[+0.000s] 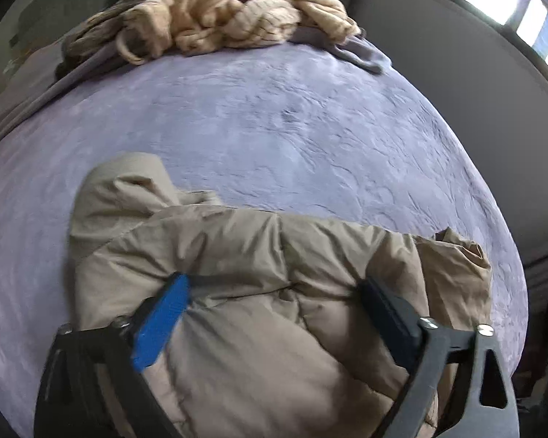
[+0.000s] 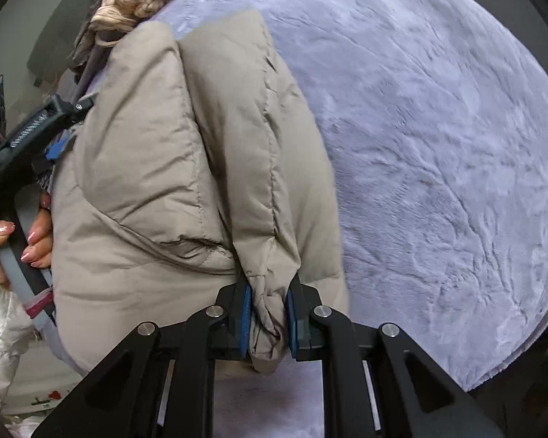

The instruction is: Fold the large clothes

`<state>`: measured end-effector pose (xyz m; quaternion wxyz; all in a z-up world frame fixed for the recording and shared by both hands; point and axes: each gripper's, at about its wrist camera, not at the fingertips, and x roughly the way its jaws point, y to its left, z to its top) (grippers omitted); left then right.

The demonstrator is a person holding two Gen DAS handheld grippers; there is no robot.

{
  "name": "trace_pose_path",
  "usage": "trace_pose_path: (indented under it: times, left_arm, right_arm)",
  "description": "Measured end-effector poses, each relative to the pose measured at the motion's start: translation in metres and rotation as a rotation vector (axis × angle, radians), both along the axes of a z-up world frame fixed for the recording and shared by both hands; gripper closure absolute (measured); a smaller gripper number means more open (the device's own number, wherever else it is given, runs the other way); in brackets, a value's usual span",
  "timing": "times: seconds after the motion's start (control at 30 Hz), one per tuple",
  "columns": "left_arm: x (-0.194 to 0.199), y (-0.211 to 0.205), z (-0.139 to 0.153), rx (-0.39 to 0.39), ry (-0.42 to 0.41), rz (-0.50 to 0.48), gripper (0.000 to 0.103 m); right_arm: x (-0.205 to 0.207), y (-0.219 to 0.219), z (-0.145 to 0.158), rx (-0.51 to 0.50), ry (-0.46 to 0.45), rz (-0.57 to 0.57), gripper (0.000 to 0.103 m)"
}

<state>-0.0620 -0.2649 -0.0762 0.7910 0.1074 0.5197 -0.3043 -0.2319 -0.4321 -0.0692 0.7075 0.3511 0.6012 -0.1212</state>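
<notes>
Beige padded coat, folded on lilac bed. Right gripper: fingers pinching a coat fold. Left gripper: fingers spread wide over coat, gripping nothing. Cream knitwear heaped far.

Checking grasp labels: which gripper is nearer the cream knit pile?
Left. The left gripper straddles the jacket, facing the knit pile across the blanket; the right gripper pinches the jacket's far end.

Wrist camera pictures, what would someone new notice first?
A puffy beige jacket fills the near part of a lilac plush bedspread. The right tool pinches a bunched fold of it, while the left tool straddles the padding wide open. A heap of cream knitwear sits at the far edge.
</notes>
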Motion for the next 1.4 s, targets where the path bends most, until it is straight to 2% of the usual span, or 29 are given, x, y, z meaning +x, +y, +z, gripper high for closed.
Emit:
trace_pose_path:
  times: [0.1,0.23,0.33,0.47,0.53,0.6,0.73,0.9,1.03,1.13,1.4]
  left_arm:
    - [0.0,0.0,-0.004,0.023,-0.001,-0.002,0.006]
    - [0.003,0.005,-0.006,0.034,0.001,0.006,0.006]
    - [0.002,0.007,-0.006,0.039,-0.004,0.003,0.006]
    - [0.001,0.01,0.0,0.074,-0.012,0.008,0.006]
    - [-0.001,0.019,0.012,0.083,-0.018,0.025,0.006]
    - [-0.007,0.04,0.03,0.059,-0.02,0.039,0.006]
    - [-0.029,0.09,0.048,0.039,0.016,0.061,0.006]
    - [-0.072,0.135,0.031,0.086,0.109,0.087,0.006]
    - [-0.089,0.154,0.021,0.058,0.178,0.136,0.006]
    - [-0.094,0.16,0.022,0.054,0.179,0.136,0.006]
    - [-0.097,0.181,0.025,0.069,0.177,0.146,0.006]
  right_arm:
    - [-0.005,-0.003,-0.005,0.024,0.005,0.004,0.086]
    - [0.01,-0.009,0.013,0.015,0.013,-0.026,0.081]
    - [0.016,-0.013,0.048,-0.06,-0.067,-0.02,0.081]
    - [0.033,-0.012,0.068,-0.041,-0.153,0.021,0.077]
    - [0.051,-0.004,0.065,-0.039,-0.154,0.072,0.077]
    - [0.062,0.006,0.056,-0.029,-0.137,0.119,0.077]
    - [0.064,0.015,0.038,0.002,-0.11,0.156,0.077]
    - [0.059,0.018,0.023,0.024,-0.078,0.153,0.074]
    - [0.055,0.025,0.007,0.033,-0.016,0.152,0.072]
    - [0.047,0.035,-0.002,-0.008,0.023,0.173,0.072]
    - [0.046,0.042,0.01,-0.063,0.053,0.137,0.069]
